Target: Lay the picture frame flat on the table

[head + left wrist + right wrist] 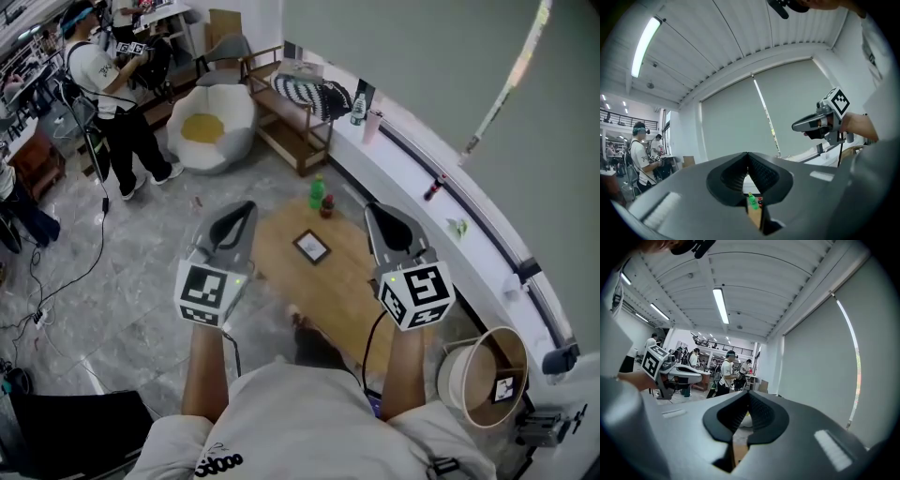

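The picture frame (pixel 311 247), small with a dark border, lies flat in the middle of the oval wooden table (pixel 347 300) far below. Both grippers are held high above the table and point level, away from me. My left gripper (pixel 246 210) is over the table's left edge, with its jaws shut and nothing between them (pixel 747 157). Over the table's right side, my right gripper (pixel 374 212) is shut too and holds nothing (pixel 749 394). Neither touches the frame. Each gripper shows in the other's view: the right gripper (pixel 811 124) and the left gripper (pixel 686 369).
A green bottle (pixel 318 191) and a small red one (pixel 327 206) stand at the table's far end. Beyond are a white egg-shaped cushion seat (pixel 211 127), a wooden bench (pixel 295 127) and a standing person (pixel 108 94). A round basket (pixel 483 375) sits at the right by the long white sill (pixel 450 202).
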{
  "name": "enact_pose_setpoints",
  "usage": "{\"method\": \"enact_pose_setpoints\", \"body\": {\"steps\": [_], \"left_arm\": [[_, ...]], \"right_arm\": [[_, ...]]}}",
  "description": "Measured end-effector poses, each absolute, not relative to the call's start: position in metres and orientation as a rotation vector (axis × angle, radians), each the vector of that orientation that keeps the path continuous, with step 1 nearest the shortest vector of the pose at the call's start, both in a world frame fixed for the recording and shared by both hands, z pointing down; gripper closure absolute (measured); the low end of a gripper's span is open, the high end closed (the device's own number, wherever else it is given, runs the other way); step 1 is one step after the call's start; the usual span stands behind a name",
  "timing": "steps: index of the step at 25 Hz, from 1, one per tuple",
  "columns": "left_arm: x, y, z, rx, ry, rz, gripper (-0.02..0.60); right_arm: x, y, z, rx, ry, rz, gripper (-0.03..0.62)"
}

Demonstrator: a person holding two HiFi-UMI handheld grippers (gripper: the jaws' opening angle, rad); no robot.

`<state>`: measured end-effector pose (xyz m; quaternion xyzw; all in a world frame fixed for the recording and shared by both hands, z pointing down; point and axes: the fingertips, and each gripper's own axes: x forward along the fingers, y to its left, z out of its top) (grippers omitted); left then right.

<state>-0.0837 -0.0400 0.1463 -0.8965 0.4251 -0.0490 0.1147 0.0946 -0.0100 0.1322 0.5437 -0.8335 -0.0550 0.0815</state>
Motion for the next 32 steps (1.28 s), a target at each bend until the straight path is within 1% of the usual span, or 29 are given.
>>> {"method": "enact_pose_setpoints", "body": {"steps": [7, 14, 32], "left_arm": [[-0.089, -0.026, 0.137, -2.62, 1.225, -0.129, 0.571], [-0.091, -0.026, 0.138, -2.623, 1.213, -0.127, 0.571], [-0.101, -0.027, 0.146, -2.634, 1.257, -0.126, 0.571]], "right_arm": [[0.077, 0.002, 0.121, 1.592, -2.533, -0.199, 0.591], [0.066, 0.0, 0.128, 1.523, -2.518, -0.184, 0.592], [0.057, -0.005, 0.138, 1.477, -2.52, -0.141, 0.592]]}}
